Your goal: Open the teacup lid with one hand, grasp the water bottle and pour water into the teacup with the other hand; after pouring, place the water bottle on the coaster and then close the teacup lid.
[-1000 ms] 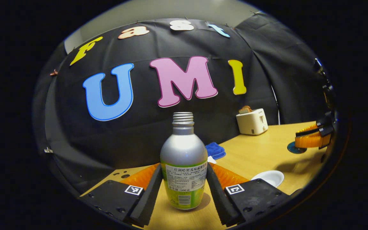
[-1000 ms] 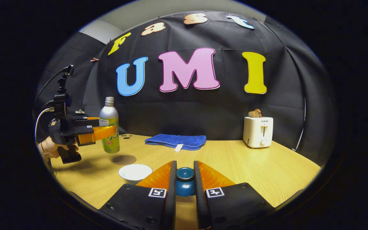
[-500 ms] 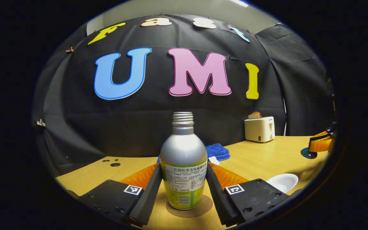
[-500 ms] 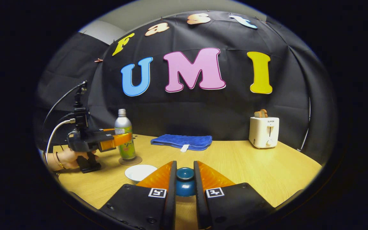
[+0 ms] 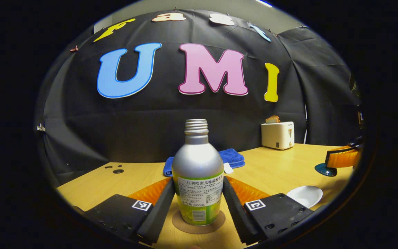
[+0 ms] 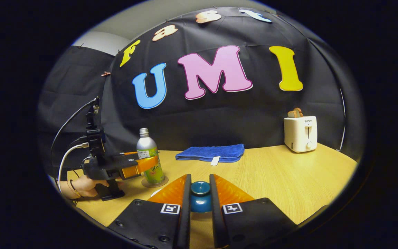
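In the left gripper view, the left gripper [image 5: 198, 204] held its two fingers against the opposite sides of the water bottle [image 5: 198, 180], pinching its labelled lower body. The bottle stood upright with its threaded neck uncapped, and its base rested on the round brown coaster [image 5: 199, 223] on the wooden surface [image 5: 282, 164]. Behind the bottle lay a folded blue towel [image 5: 233, 158] near the wall, and farther right a white toaster [image 5: 277, 135] stood with a slice of bread in its slot. Nearer and to the right sat the white teacup [image 5: 305, 195], open, with the dark blue lid [image 5: 325, 169] held a little above the surface beyond it.

In the right gripper view, a hand [image 6: 81, 186] at the far left gripped the handle of the left gripper [image 6: 140, 165], whose orange fingers clasped the bottle [image 6: 149, 160] as it stood on the coaster [image 6: 154, 182]. A sliver of the teacup [image 6: 155, 192] showed just beside the coaster, mostly hidden behind the near fingers. At the bottom centre the right gripper [image 6: 199, 200] pinched the lid [image 6: 200, 197] by its round knob, both fingers pressed against it. The towel [image 6: 211, 153] lay behind, and the toaster [image 6: 301, 134] stood at the far right.
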